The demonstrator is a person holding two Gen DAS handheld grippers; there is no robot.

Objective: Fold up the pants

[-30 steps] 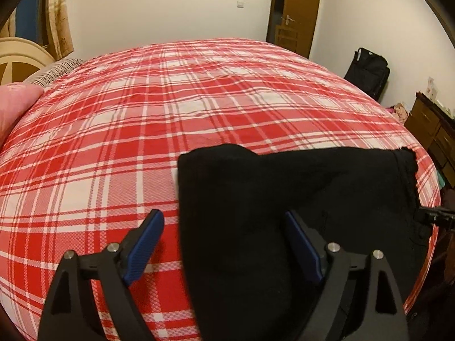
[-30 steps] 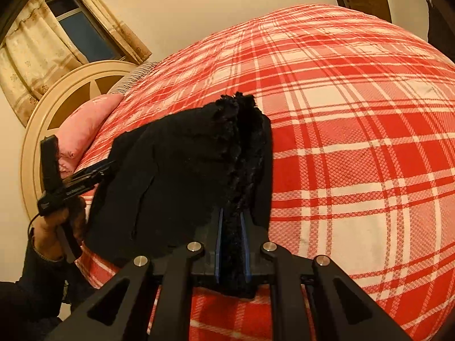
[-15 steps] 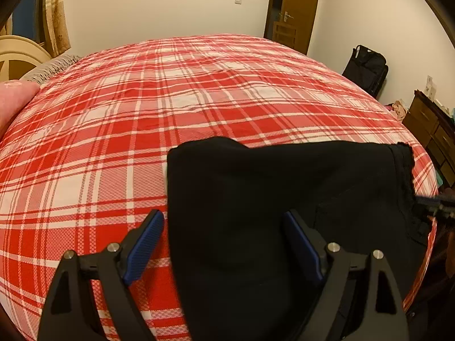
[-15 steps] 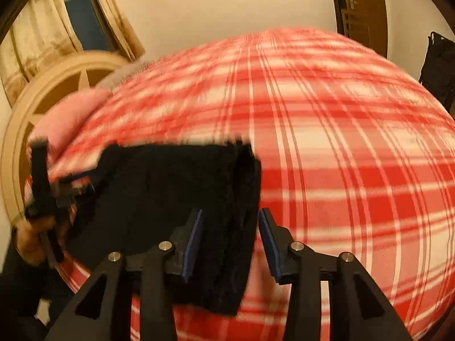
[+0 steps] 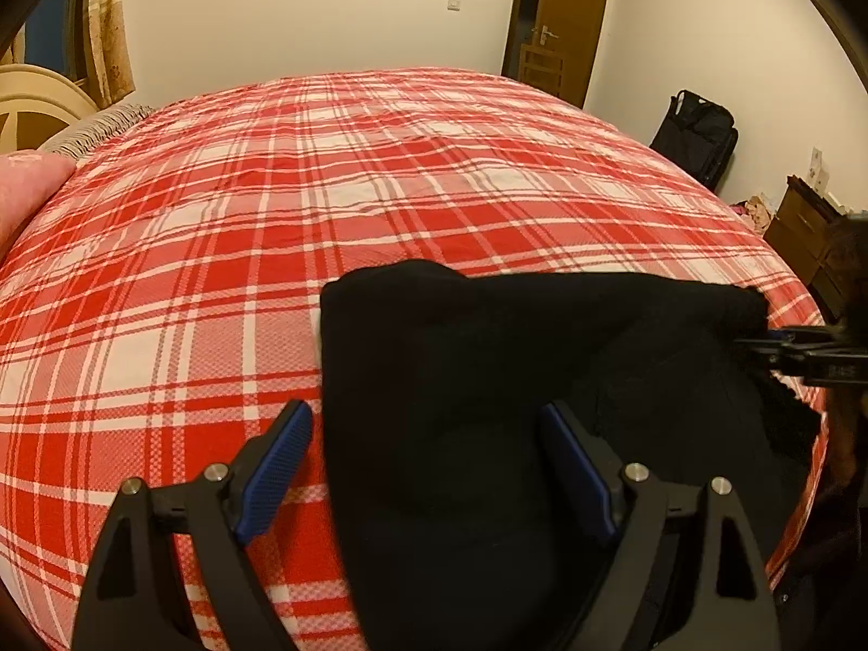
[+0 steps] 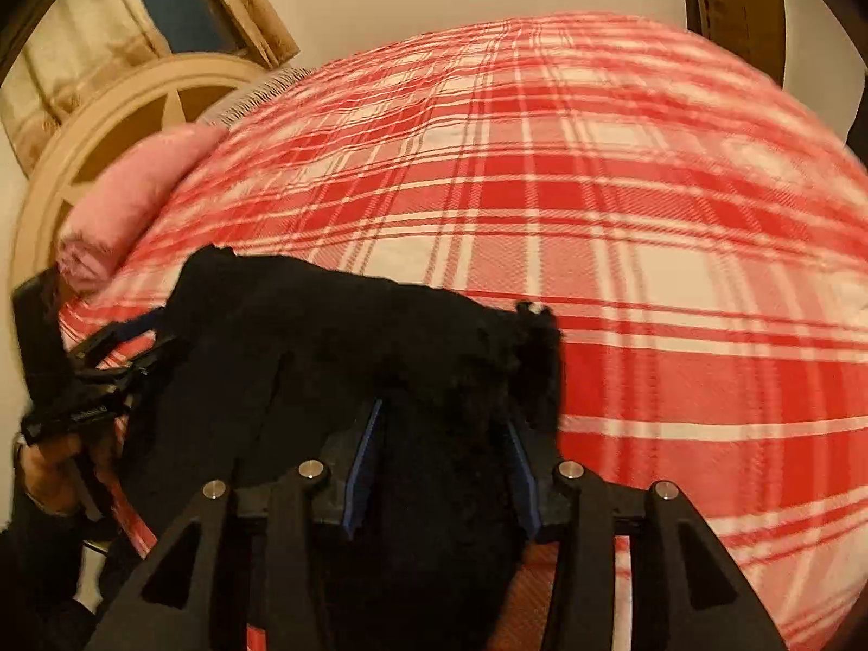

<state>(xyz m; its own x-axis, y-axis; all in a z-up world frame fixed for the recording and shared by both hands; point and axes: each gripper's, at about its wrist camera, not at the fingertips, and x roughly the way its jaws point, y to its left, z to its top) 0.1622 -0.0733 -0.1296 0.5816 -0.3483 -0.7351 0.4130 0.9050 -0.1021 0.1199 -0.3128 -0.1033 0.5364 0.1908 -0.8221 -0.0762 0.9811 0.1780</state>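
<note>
The black pants (image 5: 488,380) lie folded in a flat dark block on the red plaid bed (image 5: 271,217), near its front edge. My left gripper (image 5: 428,461) is open, its blue pads astride the folded left edge of the pants. My right gripper (image 6: 442,461) is open over the frayed right end of the pants (image 6: 380,336), the cloth lying loose between its blue pads. The right gripper shows from the side in the left wrist view (image 5: 803,358), and the left gripper with the hand holding it shows in the right wrist view (image 6: 92,380).
A pink pillow (image 6: 125,206) and a round cream headboard (image 6: 108,119) stand at the bed's head. A black bag (image 5: 700,135) leans on the far wall, beside a brown door (image 5: 564,16). A dark wooden dresser (image 5: 808,238) stands right of the bed.
My right gripper has opened and let go of the frayed end of the pants. The pants have settled flat on the bed. My left gripper stays open and has hardly moved.
</note>
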